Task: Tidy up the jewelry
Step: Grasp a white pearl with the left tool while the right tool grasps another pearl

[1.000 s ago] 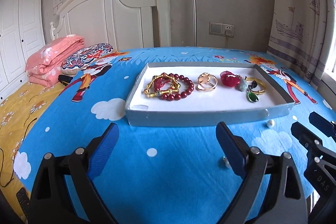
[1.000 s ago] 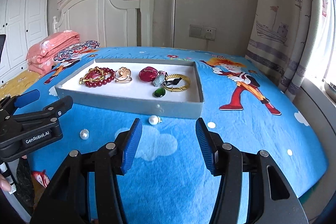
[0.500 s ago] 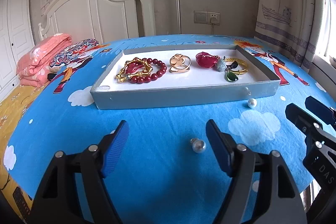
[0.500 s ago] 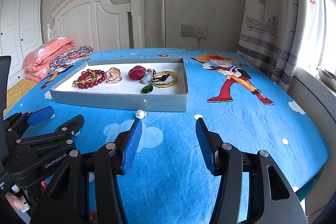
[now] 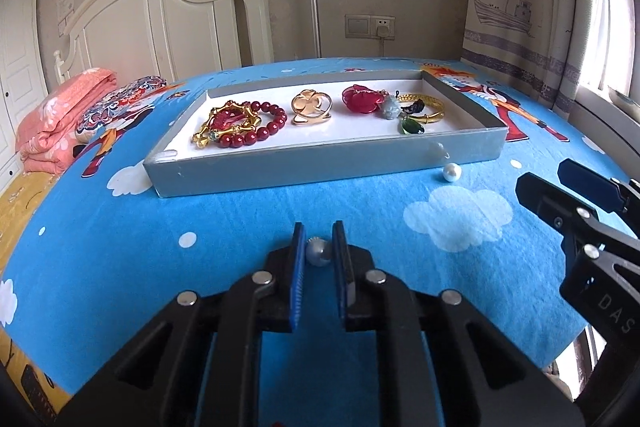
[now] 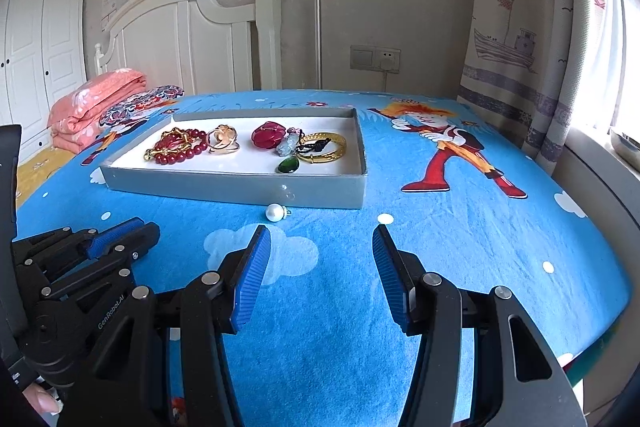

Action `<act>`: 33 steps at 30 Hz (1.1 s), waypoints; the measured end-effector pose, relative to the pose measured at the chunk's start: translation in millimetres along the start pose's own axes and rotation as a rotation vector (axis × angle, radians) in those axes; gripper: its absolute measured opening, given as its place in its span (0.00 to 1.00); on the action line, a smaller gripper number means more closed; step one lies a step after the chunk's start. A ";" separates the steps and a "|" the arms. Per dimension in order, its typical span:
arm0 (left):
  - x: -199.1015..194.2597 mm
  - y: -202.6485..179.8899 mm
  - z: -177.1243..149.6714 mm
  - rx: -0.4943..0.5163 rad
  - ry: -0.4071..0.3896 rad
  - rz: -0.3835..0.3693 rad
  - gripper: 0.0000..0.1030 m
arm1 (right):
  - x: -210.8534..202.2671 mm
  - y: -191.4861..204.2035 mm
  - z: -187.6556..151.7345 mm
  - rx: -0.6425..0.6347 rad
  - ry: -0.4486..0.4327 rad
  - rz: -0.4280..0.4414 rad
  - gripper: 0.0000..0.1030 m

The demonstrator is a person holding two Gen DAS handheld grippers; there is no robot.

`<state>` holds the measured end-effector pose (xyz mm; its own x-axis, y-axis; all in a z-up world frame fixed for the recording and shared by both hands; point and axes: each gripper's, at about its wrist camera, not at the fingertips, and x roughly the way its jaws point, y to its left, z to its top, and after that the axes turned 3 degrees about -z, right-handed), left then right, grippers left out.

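Left gripper [image 5: 319, 254] jaws pinch a pearl [image 5: 318, 251]; right gripper [image 6: 321, 277] gapes.

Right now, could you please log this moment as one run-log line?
left tongs: shut on grey pearl bead | right tongs: open | white pearl bead: outside grey cardboard tray

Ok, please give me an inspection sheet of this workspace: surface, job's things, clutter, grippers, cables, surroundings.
Surface: blue cartoon bedsheet.
Job's things: grey tray holding red bead bracelet, gold ring, gold bangle, green pendant; loose pearl before the tray.
Clutter: nothing seen.
Grippers: left gripper shut on second pearl; right gripper open, empty.
Cables: one from wall socket.
Surroundings: white headboard, folded pink blanket, curtain.
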<state>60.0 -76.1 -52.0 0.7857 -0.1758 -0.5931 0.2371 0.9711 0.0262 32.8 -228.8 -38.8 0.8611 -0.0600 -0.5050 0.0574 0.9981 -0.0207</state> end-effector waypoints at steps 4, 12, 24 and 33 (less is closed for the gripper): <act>-1.3 21.3 1.2 -0.059 0.005 0.018 0.13 | 6.2 7.8 -0.4 -0.015 0.024 0.010 0.49; -12.5 43.8 4.0 -0.084 -0.034 0.104 0.13 | 23.6 23.5 13.2 -0.017 0.063 0.007 0.49; -5.8 53.8 2.7 -0.093 -0.025 0.116 0.13 | 59.9 35.2 24.5 -0.038 0.187 -0.058 0.38; -2.0 50.6 0.5 -0.077 -0.023 0.110 0.13 | 68.2 40.0 31.2 -0.064 0.216 -0.073 0.22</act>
<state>70.7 -26.7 -49.1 0.8179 -0.0700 -0.5711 0.1048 0.9941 0.0282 109.5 -193.3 -47.2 0.7272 -0.1348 -0.6731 0.0773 0.9904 -0.1149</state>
